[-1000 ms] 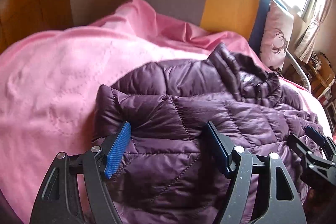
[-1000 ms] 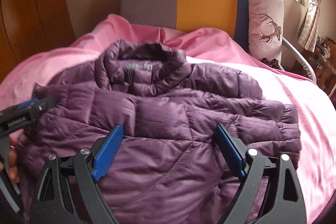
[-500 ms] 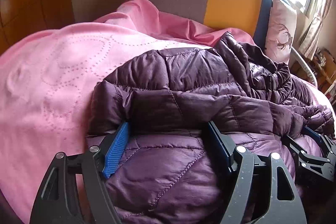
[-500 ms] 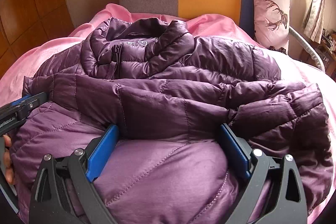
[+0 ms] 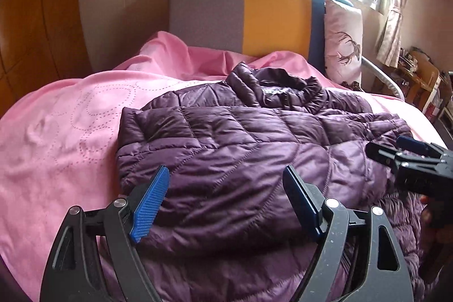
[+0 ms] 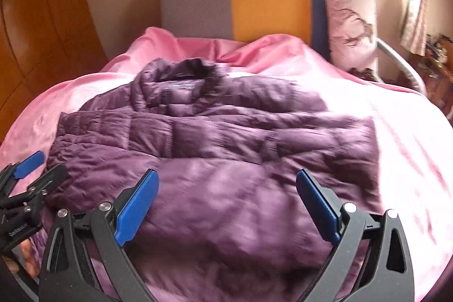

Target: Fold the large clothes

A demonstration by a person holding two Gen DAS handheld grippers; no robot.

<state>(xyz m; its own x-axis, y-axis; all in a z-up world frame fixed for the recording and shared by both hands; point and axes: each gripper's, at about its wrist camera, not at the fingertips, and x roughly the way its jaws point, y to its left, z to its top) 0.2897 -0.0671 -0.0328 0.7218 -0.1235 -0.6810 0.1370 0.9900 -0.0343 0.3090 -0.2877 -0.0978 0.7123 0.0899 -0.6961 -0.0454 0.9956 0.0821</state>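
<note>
Puffy purple jacket [image 5: 254, 149] looks light, squishy, kinda slick; best grabbed along the folded hem edge; left gripper [image 5: 226, 203] and right gripper [image 6: 226, 205] both spreading wider, pinching nothing.

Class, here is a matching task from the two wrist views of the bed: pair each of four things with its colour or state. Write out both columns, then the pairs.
Things:
1. quilted jacket
2. blanket
3. cushion
4. left gripper

Descriptions:
A. pink, spread over the bed
B. pale, printed with a deer, leaning against the headboard
C. purple, lying folded
D. jaws opening, nothing pinched

Pairs: 1-C, 2-A, 3-B, 4-D
</note>
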